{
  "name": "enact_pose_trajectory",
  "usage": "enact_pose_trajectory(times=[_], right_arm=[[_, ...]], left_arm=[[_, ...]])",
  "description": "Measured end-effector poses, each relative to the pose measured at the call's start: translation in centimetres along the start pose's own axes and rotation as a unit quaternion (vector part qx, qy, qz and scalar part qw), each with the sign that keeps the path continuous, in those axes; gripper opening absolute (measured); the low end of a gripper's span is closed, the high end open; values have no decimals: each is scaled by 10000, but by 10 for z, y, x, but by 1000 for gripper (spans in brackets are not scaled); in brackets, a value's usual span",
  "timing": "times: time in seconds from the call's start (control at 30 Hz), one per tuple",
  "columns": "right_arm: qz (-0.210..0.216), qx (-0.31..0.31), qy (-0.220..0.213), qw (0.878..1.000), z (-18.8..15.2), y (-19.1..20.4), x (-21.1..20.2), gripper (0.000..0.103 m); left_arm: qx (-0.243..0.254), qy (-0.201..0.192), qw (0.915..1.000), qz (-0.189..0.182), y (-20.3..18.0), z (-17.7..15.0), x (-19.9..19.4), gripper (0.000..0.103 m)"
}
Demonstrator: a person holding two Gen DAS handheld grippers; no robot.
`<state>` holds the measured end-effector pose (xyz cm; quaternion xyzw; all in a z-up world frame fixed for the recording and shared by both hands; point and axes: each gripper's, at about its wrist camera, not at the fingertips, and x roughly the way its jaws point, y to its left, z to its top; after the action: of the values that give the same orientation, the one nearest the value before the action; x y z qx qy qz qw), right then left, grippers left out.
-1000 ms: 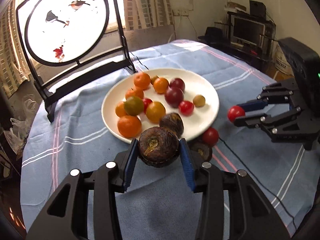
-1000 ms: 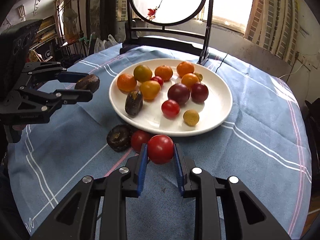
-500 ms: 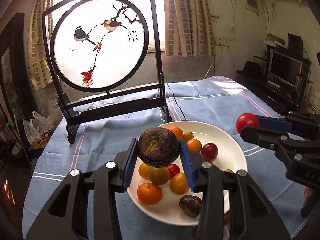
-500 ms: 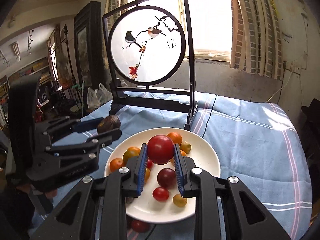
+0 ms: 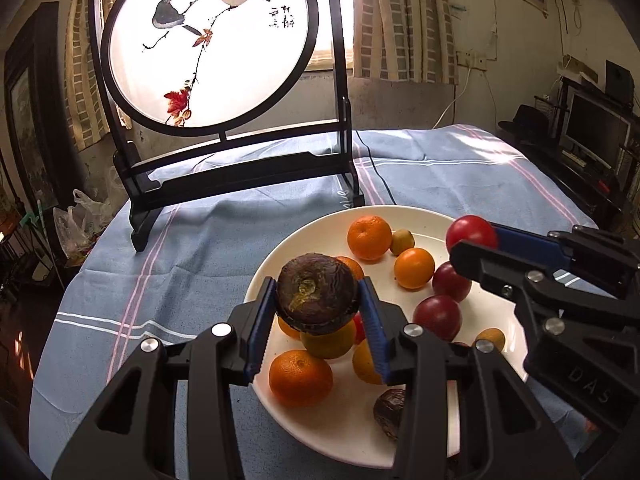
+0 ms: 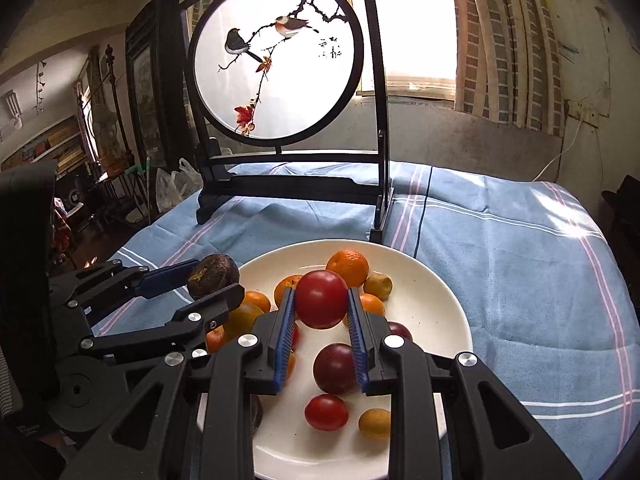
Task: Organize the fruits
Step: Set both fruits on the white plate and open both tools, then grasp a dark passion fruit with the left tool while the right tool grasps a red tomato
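My left gripper (image 5: 318, 306) is shut on a dark brown wrinkled passion fruit (image 5: 316, 294) and holds it above the near left part of the white plate (image 5: 328, 228). My right gripper (image 6: 322, 306) is shut on a red tomato (image 6: 321, 298) and holds it above the plate (image 6: 436, 292). The plate carries several oranges, plums, tomatoes, small yellow fruits and another passion fruit (image 5: 388, 416). The right gripper shows in the left wrist view (image 5: 474, 240), the left gripper in the right wrist view (image 6: 214, 280).
A black-framed round bird screen (image 5: 208, 44) stands on the blue striped tablecloth (image 5: 192, 248) behind the plate. A black cable (image 5: 376, 172) runs past its right foot. Furniture and a monitor (image 5: 596, 128) stand beyond the table's right edge.
Both grippers have lifted their fruits from the cloth in front of the plate and now hold them over the plate, closer to the screen. Both stay shut.
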<state>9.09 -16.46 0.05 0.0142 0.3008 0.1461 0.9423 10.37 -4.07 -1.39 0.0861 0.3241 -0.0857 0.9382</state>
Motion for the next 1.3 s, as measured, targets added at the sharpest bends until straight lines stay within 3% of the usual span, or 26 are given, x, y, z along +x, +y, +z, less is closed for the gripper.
enact_pose_trajectory(times=[0.4,0.43,0.47,0.53,0.73,0.9,1.1,1.2,1.3], right_arm=[[-121,49,150,9998,-4,0,11,29],[-122,31,161,9998,-4,0,11,32],[-125,24,140,9998,-4,1,10,50],[-247,51,-62,9997,-3,1,3,61],[-236,98,-204,9995,2,-3,-9,61],[156,-72,-301,9994,2,1,-39,62],[329,-914,198,9951,-48,8,-86,62],[357,-1106,849,9896,-84,13,-78,58],[401,-1185,1257,9841,-107,16,-60,47]], left_arm=[[87,176,9997,115,-7,-5,10,41],[102,188,9997,114,-8,-6,10,42],[114,187,9997,112,-9,-6,10,43],[58,127,9996,248,-7,-5,8,70],[-61,-15,9998,202,1,0,0,72],[-129,-238,9996,103,17,4,-26,72],[49,-215,9997,48,32,-20,-58,78],[197,20,9998,-10,33,-41,-63,79],[263,238,9992,-163,30,-63,-68,79]])
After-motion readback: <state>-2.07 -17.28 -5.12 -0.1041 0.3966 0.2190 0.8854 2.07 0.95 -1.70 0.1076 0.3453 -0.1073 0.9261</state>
